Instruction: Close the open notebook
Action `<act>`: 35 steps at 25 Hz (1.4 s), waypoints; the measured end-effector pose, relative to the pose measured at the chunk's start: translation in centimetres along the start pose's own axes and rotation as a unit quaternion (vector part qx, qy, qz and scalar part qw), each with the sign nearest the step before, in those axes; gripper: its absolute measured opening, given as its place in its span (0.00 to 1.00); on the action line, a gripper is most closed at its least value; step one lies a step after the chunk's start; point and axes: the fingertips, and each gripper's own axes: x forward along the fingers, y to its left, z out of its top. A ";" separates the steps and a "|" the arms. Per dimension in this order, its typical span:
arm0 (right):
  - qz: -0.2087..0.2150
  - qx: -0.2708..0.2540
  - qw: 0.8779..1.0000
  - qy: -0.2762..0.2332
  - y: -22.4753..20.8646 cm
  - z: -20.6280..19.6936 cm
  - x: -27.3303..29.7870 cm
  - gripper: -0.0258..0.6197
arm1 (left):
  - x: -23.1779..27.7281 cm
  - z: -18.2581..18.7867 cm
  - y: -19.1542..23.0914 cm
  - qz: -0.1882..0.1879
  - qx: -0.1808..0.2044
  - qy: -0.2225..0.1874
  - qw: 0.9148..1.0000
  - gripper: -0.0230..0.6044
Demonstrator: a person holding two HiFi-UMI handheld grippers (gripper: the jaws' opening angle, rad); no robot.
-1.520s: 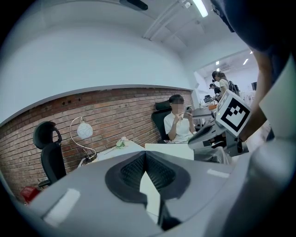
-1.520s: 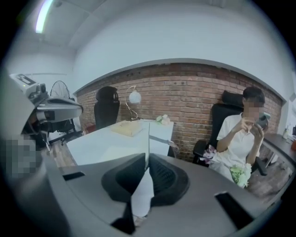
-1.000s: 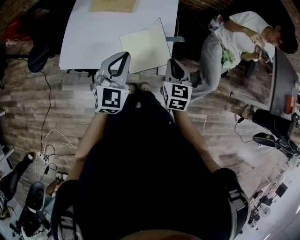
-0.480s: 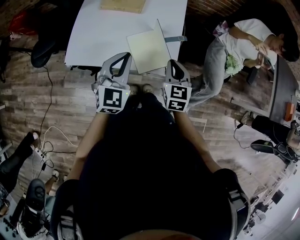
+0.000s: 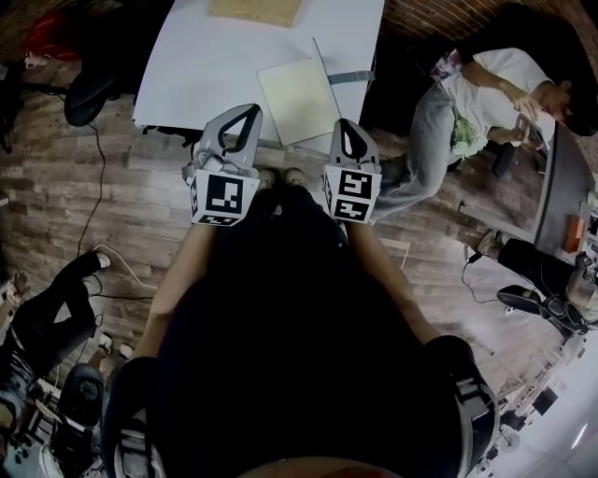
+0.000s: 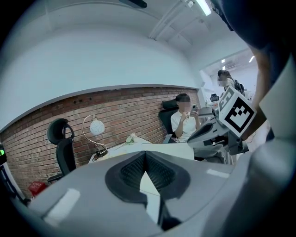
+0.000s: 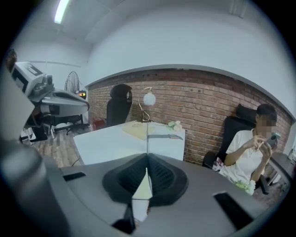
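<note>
The open notebook [image 5: 297,101] lies near the front edge of the white table [image 5: 206,65], cream page up, with one leaf standing almost upright. In the right gripper view that leaf shows as a thin vertical edge [image 7: 147,135]. My left gripper [image 5: 245,110] hangs over the table's front edge, left of the notebook and apart from it. Its pads meet with nothing between them [image 6: 145,155]. My right gripper [image 5: 344,124] floats just off the edge, right of the notebook, also shut and empty [image 7: 147,157].
A tan board [image 5: 254,9] lies at the far side of the table. A grey strap [image 5: 350,77] sticks out beside the notebook. A seated person [image 5: 476,93] is at the right, a black chair [image 5: 89,93] at the left. Cables and another person's legs [image 5: 47,317] are on the floor.
The head view has shifted, so the table and notebook sit further right and smaller. Both grippers keep their place and stay shut. The legs at lower left have moved in.
</note>
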 end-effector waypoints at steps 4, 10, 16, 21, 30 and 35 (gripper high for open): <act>0.005 -0.004 1.000 -0.003 -0.2 0.2 0.5 0.07 | 0.3 0.1 0.2 0.007 -0.001 0.003 1.000 0.03; 0.018 -0.014 1.000 -0.011 0.2 0.5 1.2 0.07 | 0.2 -0.2 0.6 0.017 -0.004 0.009 1.000 0.03; 0.032 -0.023 0.999 -0.010 0.6 0.7 1.6 0.07 | 0.1 -0.3 0.8 0.028 -0.007 0.015 0.999 0.03; 0.045 -0.030 0.998 -0.019 1.1 1.0 2.2 0.07 | -0.2 -0.5 1.0 0.039 -0.007 0.020 0.999 0.03; 0.072 -0.044 0.996 -0.023 2.2 1.3 2.7 0.07 | -1.2 -0.8 1.5 0.066 -0.011 0.032 0.997 0.03; 0.086 -0.053 0.995 -0.023 2.9 1.2 3.4 0.07 | -1.3 -1.3 1.9 0.077 -0.014 0.037 0.996 0.03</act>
